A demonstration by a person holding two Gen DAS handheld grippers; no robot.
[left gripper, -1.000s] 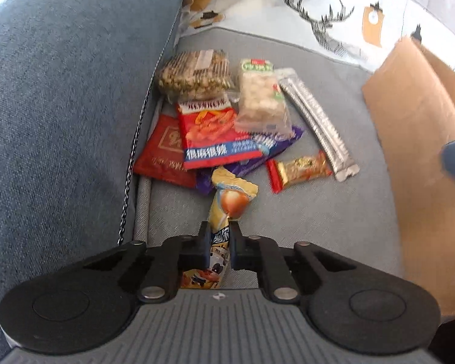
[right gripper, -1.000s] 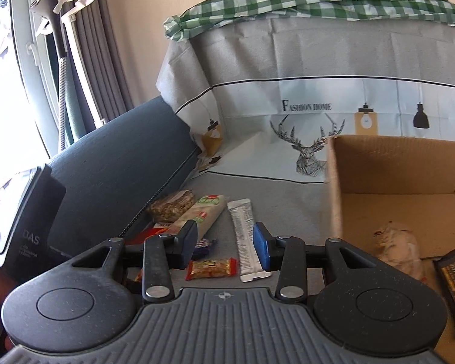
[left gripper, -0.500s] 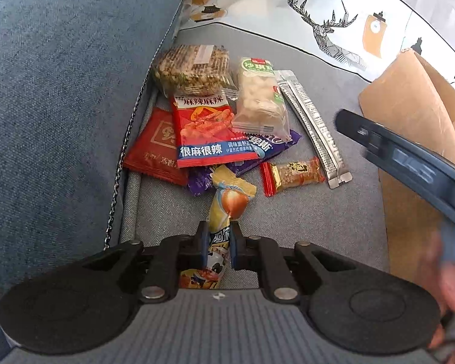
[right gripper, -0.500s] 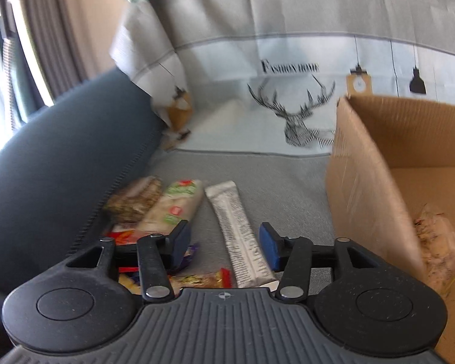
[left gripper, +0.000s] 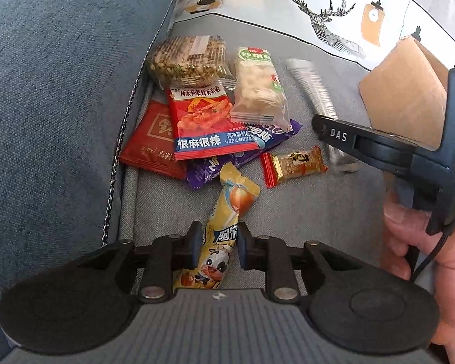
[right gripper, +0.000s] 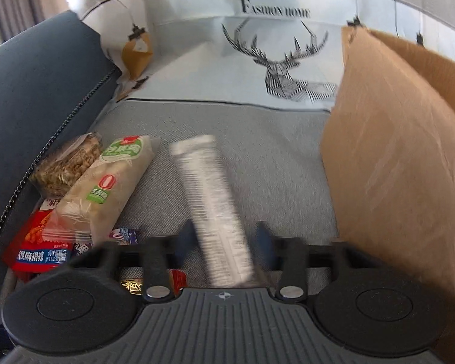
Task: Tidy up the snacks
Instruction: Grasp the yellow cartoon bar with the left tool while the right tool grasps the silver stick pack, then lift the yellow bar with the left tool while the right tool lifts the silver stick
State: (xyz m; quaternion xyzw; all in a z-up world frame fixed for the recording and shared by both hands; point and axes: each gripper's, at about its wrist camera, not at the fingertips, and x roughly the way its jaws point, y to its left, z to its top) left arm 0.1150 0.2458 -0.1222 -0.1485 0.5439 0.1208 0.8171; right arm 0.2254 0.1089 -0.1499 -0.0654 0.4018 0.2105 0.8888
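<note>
A pile of snacks lies on the grey sofa seat. My left gripper (left gripper: 218, 242) points down over a yellow milk-candy packet (left gripper: 236, 200). Its jaws are opening, the packet lies between them, and small gaps show at both pads. My right gripper (right gripper: 224, 239) straddles the near end of a long silver stick packet (right gripper: 209, 200). Its blurred jaws are closing and the pads stand clear of the packet. In the left wrist view, the silver packet (left gripper: 312, 91) runs under the right tool's black body (left gripper: 409, 157), which a hand (left gripper: 409, 242) holds. The cardboard box (right gripper: 394, 151) stands to the right.
Left of the silver packet lie a clear nut-bar pack (left gripper: 188, 57), a white cracker pack (left gripper: 257, 88), a red spicy-strip bag (left gripper: 203, 121), a dark red packet (left gripper: 151, 142), a purple wrapper (left gripper: 227, 163) and a small peanut bar (left gripper: 297, 163). The blue backrest (left gripper: 60, 91) rises at left.
My left jaws have parted from the yellow packet. My right gripper has come down and forward from beside the box to over the silver packet, and its jaws have narrowed.
</note>
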